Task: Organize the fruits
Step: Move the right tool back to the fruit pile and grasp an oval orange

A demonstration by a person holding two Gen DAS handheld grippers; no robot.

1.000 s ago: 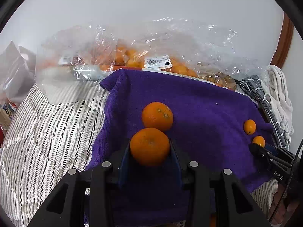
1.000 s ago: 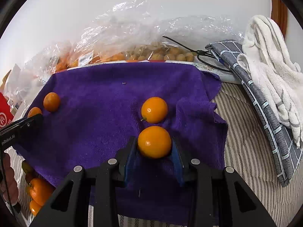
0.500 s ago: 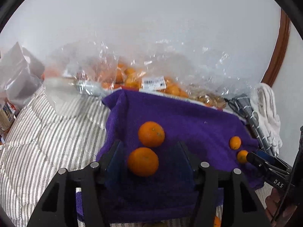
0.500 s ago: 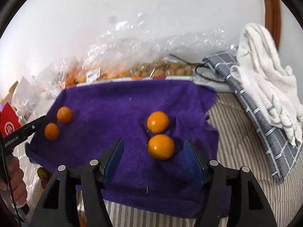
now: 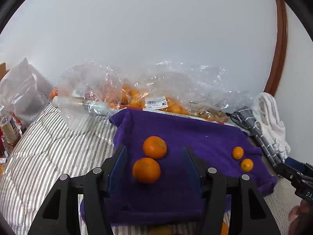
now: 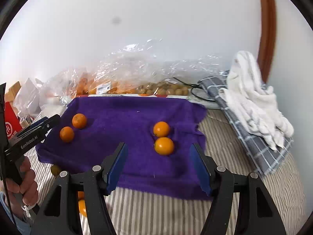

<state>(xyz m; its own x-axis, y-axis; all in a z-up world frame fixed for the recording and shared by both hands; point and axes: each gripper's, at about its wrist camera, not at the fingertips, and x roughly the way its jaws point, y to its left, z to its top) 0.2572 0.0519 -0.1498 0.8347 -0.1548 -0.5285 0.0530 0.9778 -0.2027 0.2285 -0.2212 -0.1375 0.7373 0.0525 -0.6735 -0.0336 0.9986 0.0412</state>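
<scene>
A purple towel (image 5: 185, 137) (image 6: 127, 117) lies on a striped bed cover. Two larger oranges (image 5: 146, 170) (image 5: 155, 147) sit side by side on its left part; they also show in the right wrist view (image 6: 67, 134) (image 6: 79, 120). Two smaller oranges (image 6: 164, 145) (image 6: 161, 129) sit on its right part, seen in the left wrist view too (image 5: 246, 165) (image 5: 237, 153). My left gripper (image 5: 154, 168) is open and empty, raised behind the near large orange. My right gripper (image 6: 158, 166) is open and empty, raised behind the near small orange.
Clear plastic bags of oranges and small brown fruit (image 5: 156, 98) (image 6: 137, 82) lie along the wall behind the towel. A grey checked cloth and white towel (image 6: 254, 107) lie at the right. Loose oranges (image 6: 82, 205) lie on the striped cover (image 5: 49, 156) below the towel's near left edge.
Both grippers opened and let go of their oranges onto the towel, then pulled back and up. The oranges now rest beside the earlier ones.
</scene>
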